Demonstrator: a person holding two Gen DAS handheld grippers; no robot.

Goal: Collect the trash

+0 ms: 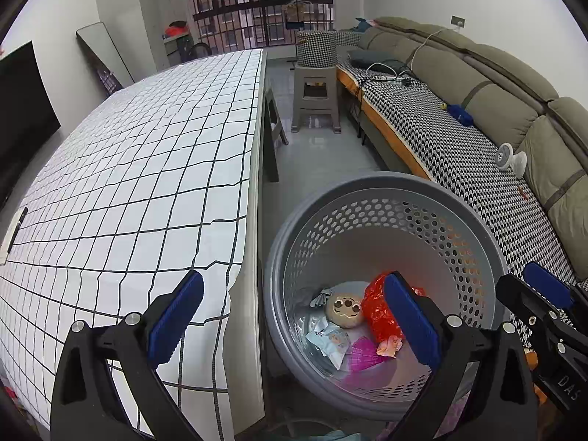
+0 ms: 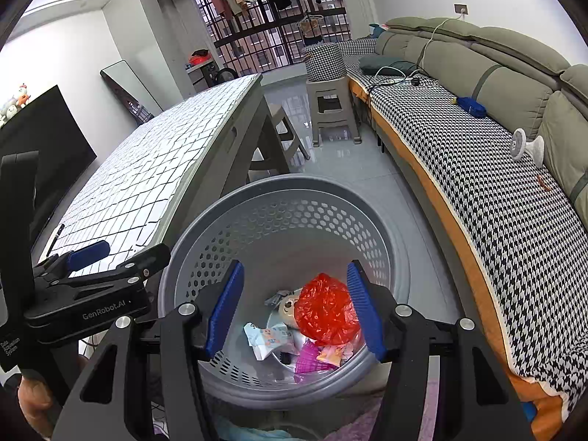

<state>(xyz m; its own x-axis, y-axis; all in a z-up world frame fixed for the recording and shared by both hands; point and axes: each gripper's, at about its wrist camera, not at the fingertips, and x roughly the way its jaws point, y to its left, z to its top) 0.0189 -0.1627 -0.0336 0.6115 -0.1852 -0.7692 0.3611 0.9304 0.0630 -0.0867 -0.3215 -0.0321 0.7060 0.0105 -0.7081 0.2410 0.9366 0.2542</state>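
Trash [image 2: 328, 309] in gray basket [image 2: 367, 198], between table [image 1: 147, 169], sofa [image 1: 477, 147]. Left gripper [image 1: 294, 316], right gripper [image 2: 296, 308] spread wide, empty; bottom wrappers half hidden.

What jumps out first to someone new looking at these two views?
The grey perforated basket on the floor between table and sofa, with a crumpled red plastic bag on top of the wrappers in it. The right gripper hangs open over it, the left gripper open beside the grid-patterned tablecloth.
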